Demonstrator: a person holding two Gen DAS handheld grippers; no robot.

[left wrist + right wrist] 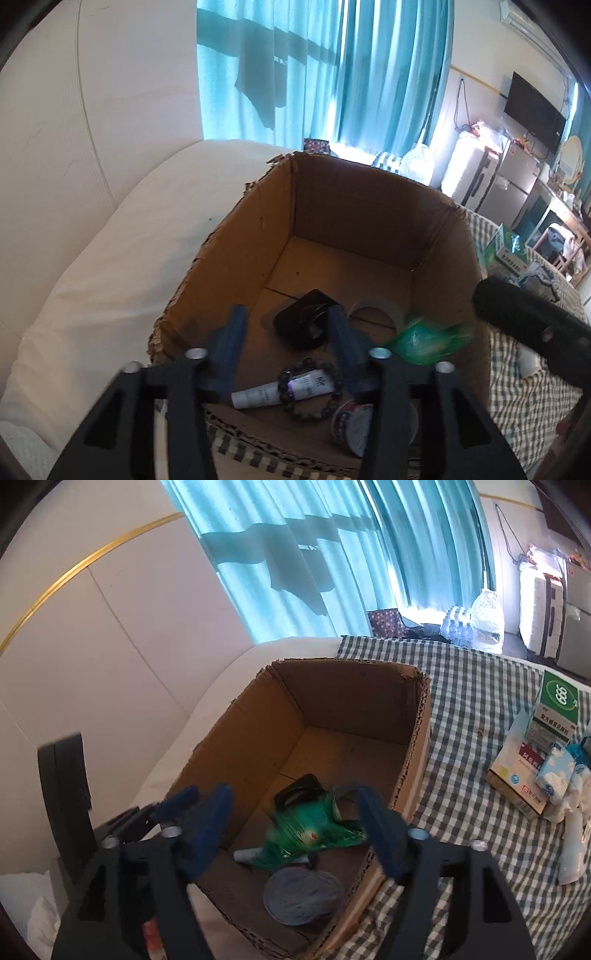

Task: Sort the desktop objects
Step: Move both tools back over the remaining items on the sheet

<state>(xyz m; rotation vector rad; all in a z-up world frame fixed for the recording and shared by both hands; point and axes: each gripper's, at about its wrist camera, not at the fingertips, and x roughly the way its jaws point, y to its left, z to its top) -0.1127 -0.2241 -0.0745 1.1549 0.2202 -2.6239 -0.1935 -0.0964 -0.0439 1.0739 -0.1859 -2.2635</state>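
An open cardboard box stands on a checked cloth. On its floor lie a black case, a tape roll, a white tube, a bead bracelet and a round lidded cup. My left gripper hangs open over the box's near edge with nothing between its fingers. In the right wrist view, my right gripper is open above the box. A blurred green packet is below and between its fingers, touching neither. The same packet shows by the box's right wall.
Medicine boxes and a tissue pack lie on the checked cloth to the right of the box. A white cushion rises to the left of the box. Teal curtains hang behind.
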